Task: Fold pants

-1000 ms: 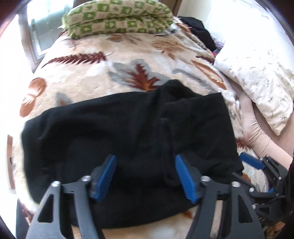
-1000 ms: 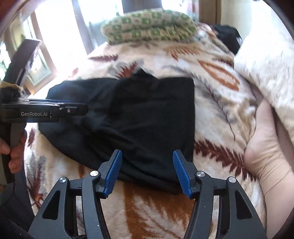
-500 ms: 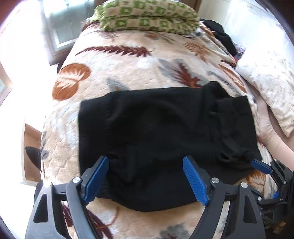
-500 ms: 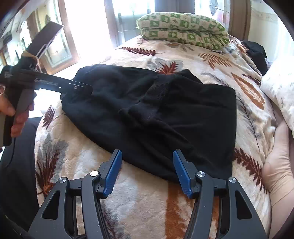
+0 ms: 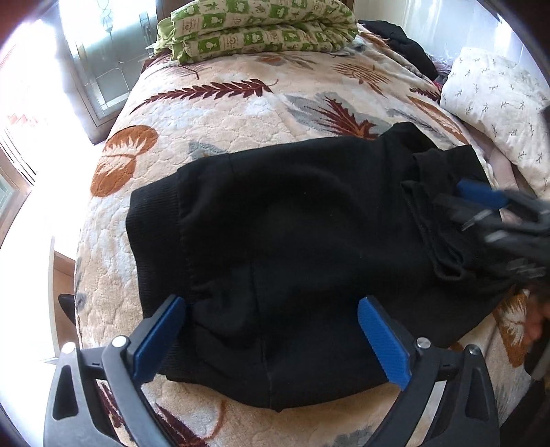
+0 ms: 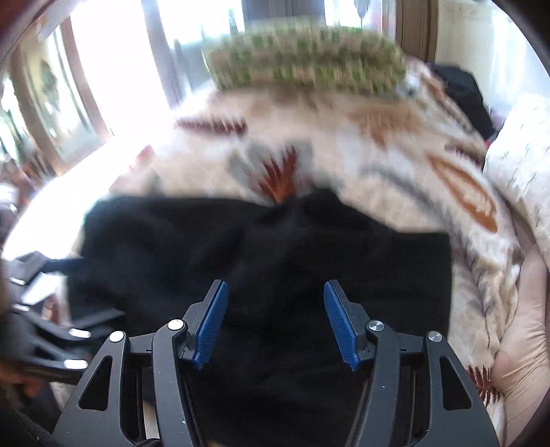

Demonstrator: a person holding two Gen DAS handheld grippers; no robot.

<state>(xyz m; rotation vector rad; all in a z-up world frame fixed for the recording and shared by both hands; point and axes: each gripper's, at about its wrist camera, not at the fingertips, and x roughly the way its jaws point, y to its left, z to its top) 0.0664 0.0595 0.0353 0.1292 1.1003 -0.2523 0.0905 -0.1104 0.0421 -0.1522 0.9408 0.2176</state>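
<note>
Folded black pants [image 5: 292,240] lie on the leaf-print bed [image 5: 240,113] below a green quilt [image 5: 254,27], left gripper [image 5: 271,340] opening wide, right gripper [image 6: 275,323] half open, both empty.

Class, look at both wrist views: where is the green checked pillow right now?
The pillow lies at the far end of the bed, top centre in both views, beyond the black pants and beside the window.

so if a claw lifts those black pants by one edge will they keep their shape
Probably not: the black pants lie creased and bunched, so they should droop. The knit looks thick, likely not slippery. The quilted bedspread may drag on them.
</note>
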